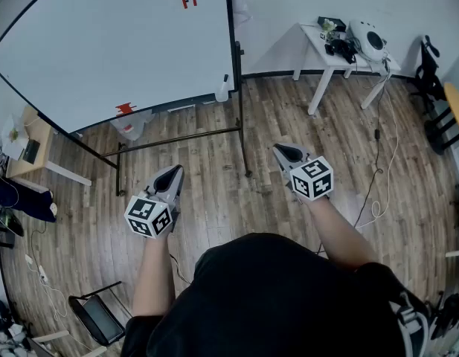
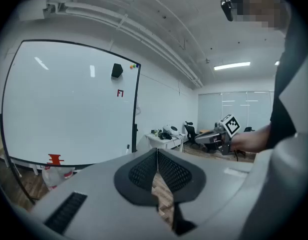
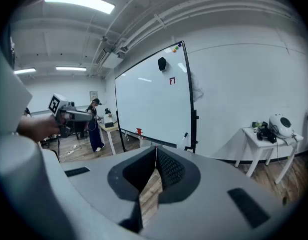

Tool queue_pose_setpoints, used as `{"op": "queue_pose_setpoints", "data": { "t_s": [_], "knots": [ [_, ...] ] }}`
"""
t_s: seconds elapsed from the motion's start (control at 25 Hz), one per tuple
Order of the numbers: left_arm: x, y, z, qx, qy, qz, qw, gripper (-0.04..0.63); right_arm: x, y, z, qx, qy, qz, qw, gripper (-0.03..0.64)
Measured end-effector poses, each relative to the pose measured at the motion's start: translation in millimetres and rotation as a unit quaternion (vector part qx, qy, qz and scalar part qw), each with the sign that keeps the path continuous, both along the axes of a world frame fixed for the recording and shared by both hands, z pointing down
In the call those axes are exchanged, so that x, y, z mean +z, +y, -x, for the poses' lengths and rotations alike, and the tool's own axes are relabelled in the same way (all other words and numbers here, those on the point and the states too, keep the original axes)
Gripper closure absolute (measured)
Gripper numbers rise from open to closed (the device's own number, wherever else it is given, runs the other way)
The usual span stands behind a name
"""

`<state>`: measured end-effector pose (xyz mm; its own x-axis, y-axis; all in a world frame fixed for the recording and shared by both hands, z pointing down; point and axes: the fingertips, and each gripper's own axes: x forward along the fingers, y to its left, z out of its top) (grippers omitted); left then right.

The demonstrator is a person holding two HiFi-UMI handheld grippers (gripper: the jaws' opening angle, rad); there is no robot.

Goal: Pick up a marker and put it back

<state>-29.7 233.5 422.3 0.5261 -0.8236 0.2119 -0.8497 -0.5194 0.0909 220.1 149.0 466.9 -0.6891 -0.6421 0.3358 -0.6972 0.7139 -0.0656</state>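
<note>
A: Where are the two grippers?

B: Both are held out over the brown wooden plank floor (image 1: pixel 214 199), pointing towards the large white whiteboard on its black metal stand (image 1: pixel 103 43). The left gripper (image 1: pixel 172 171) and the right gripper (image 1: pixel 283 151) are well apart from each other and from the board.

A: And the fingers?

B: On the left, the dark ribbed pads (image 2: pixel 144 173) meet at their tips with nothing between them; only floor shows through the slit lower down. The right one's pads (image 3: pixel 169 170) are pressed together the same way, empty.

A: The marker?

B: I can't pick one out for certain. A small white thing with a dark top (image 1: pixel 223 89) stands upright at the board's lower right corner, just beside the stand's post. It is too small to tell whether that is a marker. A small red object (image 1: pixel 125 108) sits on the board's lower edge, further left. Both lie well ahead of the fingertips, touching neither gripper.

A: Anything else?

B: A red mark (image 1: pixel 188 1) is near the board's top. A white table (image 1: pixel 315 44) with dark gear stands by the wall at the right.
</note>
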Motion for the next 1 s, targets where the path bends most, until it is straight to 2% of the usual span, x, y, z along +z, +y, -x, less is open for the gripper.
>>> {"op": "queue_pose_setpoints", "data": {
  "t_s": [0.2,0.48,1.0],
  "knots": [
    [-21,-17,-19,0.007,-0.006,-0.024,0.9997,0.581,2,-11,-8,-0.011,0.004,-0.004,1.0,0.615],
    [-23,-21,-38,0.016,-0.012,-0.027,0.9994,0.581,4,-21,-27,0.001,-0.002,0.001,1.0,0.617],
    [-15,-38,-26,0.023,-0.001,-0.027,0.9994,0.581,15,-39,-15,0.003,0.006,0.01,1.0,0.617]
  ]
}}
